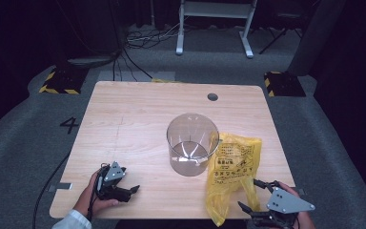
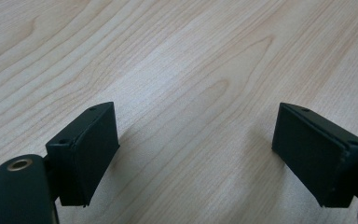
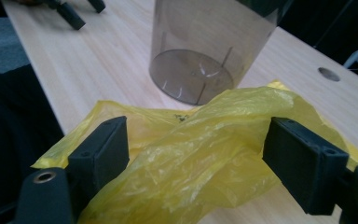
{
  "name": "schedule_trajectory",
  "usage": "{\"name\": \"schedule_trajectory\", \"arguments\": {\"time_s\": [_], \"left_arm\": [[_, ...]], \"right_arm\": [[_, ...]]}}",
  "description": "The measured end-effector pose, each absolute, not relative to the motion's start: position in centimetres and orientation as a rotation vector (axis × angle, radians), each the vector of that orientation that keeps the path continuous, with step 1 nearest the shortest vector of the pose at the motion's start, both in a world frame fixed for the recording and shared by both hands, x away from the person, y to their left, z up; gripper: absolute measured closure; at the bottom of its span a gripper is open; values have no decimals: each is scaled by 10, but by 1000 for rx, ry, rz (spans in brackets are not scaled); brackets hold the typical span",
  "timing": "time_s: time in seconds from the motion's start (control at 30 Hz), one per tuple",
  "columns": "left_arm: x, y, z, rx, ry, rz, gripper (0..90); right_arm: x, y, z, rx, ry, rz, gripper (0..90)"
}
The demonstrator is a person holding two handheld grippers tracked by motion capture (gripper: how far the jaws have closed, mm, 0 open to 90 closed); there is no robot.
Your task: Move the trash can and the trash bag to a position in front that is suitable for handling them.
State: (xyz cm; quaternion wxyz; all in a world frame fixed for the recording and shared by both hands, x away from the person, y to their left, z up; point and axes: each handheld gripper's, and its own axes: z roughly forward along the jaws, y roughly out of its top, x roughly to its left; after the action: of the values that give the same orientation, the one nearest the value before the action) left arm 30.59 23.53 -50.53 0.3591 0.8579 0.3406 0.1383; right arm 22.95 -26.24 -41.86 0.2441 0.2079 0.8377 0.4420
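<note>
A clear round plastic container point(image 1: 192, 143) stands upright on the wooden table point(image 1: 133, 119), right of the middle. A crumpled yellow plastic bag point(image 1: 231, 171) lies against its right side and reaches to the near edge. My right gripper point(image 1: 249, 194) hovers at the bag's near right corner. In the right gripper view the jaws point(image 3: 196, 154) stand wide apart, with the bag point(image 3: 191, 186) bunched loosely between them and the container point(image 3: 200, 46) beyond. My left gripper point(image 1: 131, 193) rests near the front left of the table. Its jaws point(image 2: 196, 149) are open over bare wood.
A small round cable hole point(image 1: 212, 97) sits near the table's far edge. A white desk frame point(image 1: 217, 24) and cables lie on the grey floor behind. Yellow-and-black striped blocks point(image 1: 59, 81) point(image 1: 283, 83) flank the far corners. A person's hand and sleeve point(image 1: 76, 217) hold the left gripper.
</note>
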Motion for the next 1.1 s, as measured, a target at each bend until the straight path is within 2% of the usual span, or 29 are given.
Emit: {"name": "schedule_trajectory", "arguments": {"time_s": [0.1, 0.13, 0.17, 0.27, 0.4, 0.53, 0.73, 0.87, 0.97, 1.1], "left_arm": [[306, 235, -505, 2212, 880, 358, 141], [306, 235, -505, 2212, 881, 357, 141], [306, 235, -505, 2212, 880, 358, 141], [306, 235, -505, 2212, 880, 357, 141], [306, 235, -505, 2212, 881, 357, 141], [306, 235, -505, 2212, 881, 356, 140], [306, 235, -505, 2212, 880, 357, 140], [306, 235, -505, 2212, 880, 356, 141], [306, 235, -505, 2212, 880, 354, 140], [306, 235, -505, 2212, 879, 354, 140]], "right_arm": [[229, -258, -417, 599, 2288, 1167, 226], [232, -254, -421, 636, 2312, 1009, 228], [232, -254, -421, 636, 2312, 1009, 228], [241, -253, -431, 705, 2408, 873, 287], [247, -254, -447, 753, 2528, 771, 277], [245, -266, -448, 871, 2462, 868, 226], [238, -282, -451, 893, 2360, 891, 216], [233, -302, -464, 1010, 2315, 1068, 233], [232, -311, -472, 1051, 2281, 1029, 231], [223, -318, -469, 980, 2284, 1064, 209]]}}
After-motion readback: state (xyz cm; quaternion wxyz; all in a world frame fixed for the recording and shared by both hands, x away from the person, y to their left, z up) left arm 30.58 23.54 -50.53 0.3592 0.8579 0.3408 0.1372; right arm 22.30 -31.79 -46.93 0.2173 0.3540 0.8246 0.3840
